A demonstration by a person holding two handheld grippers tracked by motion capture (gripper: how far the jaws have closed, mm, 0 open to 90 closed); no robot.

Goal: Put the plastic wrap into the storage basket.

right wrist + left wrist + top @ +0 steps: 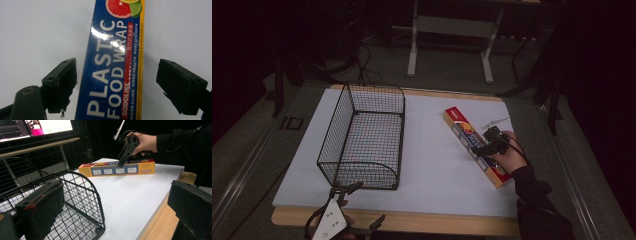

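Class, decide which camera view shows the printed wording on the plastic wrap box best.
The right gripper view: the plastic wrap box is close, its wording legible. The high view shows its whole length; the left gripper view shows its long side, wording too small.

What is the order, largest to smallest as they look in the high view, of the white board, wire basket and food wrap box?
1. White board, by far the largest.
2. Wire basket, standing on the board.
3. Food wrap box, long and narrow, under the right tongs.
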